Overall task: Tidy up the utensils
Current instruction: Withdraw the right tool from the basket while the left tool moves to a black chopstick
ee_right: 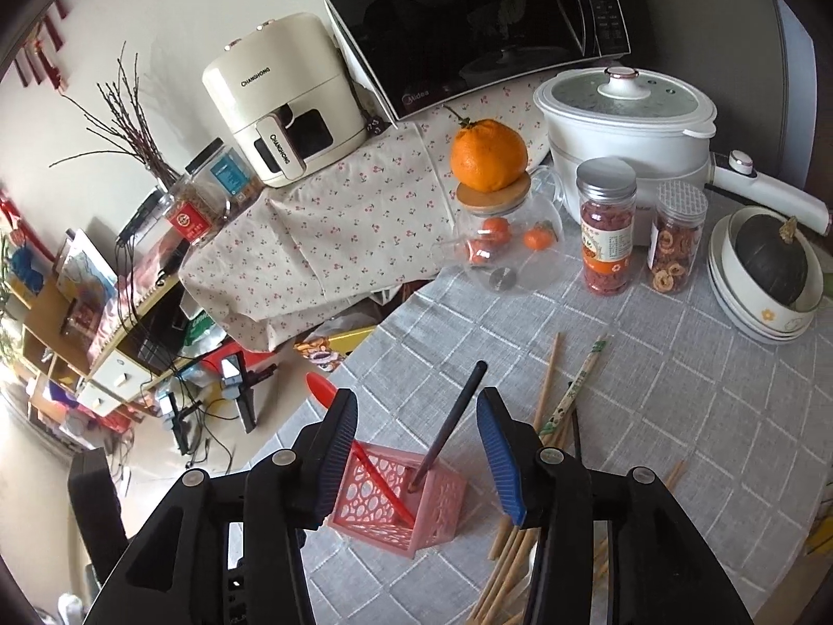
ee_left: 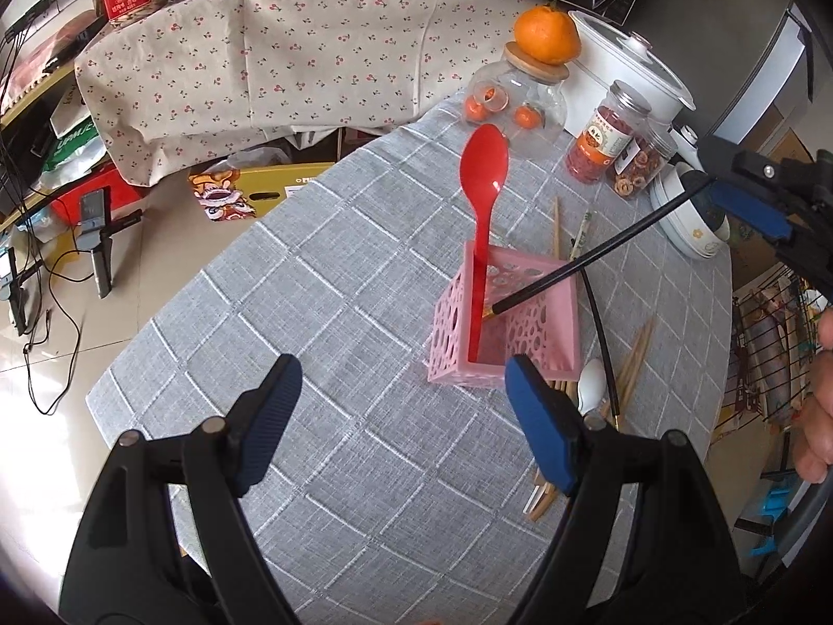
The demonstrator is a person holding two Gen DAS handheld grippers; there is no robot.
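A pink perforated basket [ee_left: 526,333] [ee_right: 442,510] stands on the grey checked tablecloth. A red spoon [ee_left: 484,166] [ee_right: 320,385] leans in it, bowl up. A black chopstick [ee_left: 598,255] [ee_right: 453,427] also stands with its tip inside the basket. It slants up between the fingers of my right gripper [ee_right: 416,401], which is open, and neither pad touches it. My left gripper [ee_left: 401,380] hovers open just in front of the basket with nothing between its fingers. Wooden chopsticks [ee_left: 632,364] [ee_right: 546,380], a second black chopstick [ee_left: 604,333] and a white spoon [ee_left: 591,377] lie loose beside the basket.
At the back of the table stand a glass jar [ee_right: 507,239] with an orange [ee_right: 489,156] on its lid, two snack jars [ee_right: 606,229], a white pot [ee_right: 625,125] and stacked bowls [ee_right: 755,312] holding a dark squash. The table's edge curves past the basket's left side, with floor clutter below.
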